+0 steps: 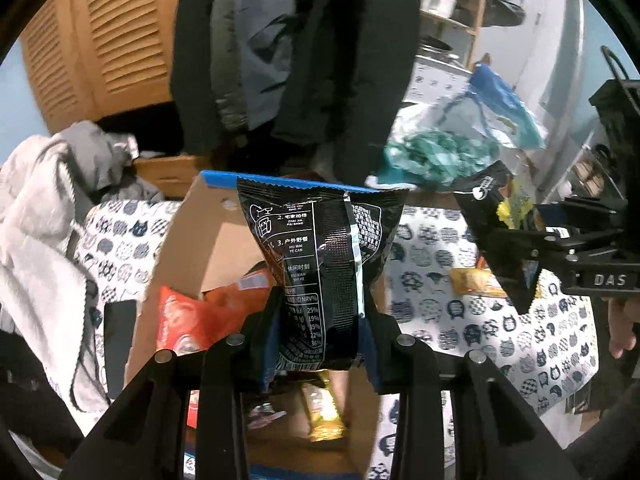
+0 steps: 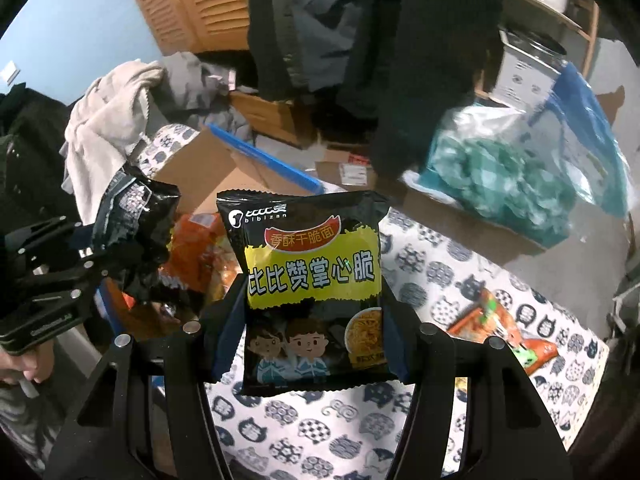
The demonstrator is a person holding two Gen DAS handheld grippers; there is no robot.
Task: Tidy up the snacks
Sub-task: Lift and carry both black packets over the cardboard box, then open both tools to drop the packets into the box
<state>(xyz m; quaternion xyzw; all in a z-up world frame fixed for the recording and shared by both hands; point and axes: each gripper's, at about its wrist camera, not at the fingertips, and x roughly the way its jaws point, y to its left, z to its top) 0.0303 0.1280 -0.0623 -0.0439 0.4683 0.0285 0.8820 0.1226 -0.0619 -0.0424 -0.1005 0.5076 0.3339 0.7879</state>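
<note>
Left wrist view: the left hand-held gripper [image 1: 320, 344] pinches the lower end of a glossy black crinkled-foil snack packet printed in white [image 1: 320, 256] above an open brown cardboard box with blue-taped edge [image 1: 208, 240]; the slick, puffy film could slip out and miss the box. In the right wrist view, the right hand-held gripper [image 2: 316, 328] clamps a matching pillow-shaped black-and-yellow noodle packet [image 2: 312, 280] over the cat-patterned white cloth [image 2: 440, 280], and the two tools may collide over the box.
</note>
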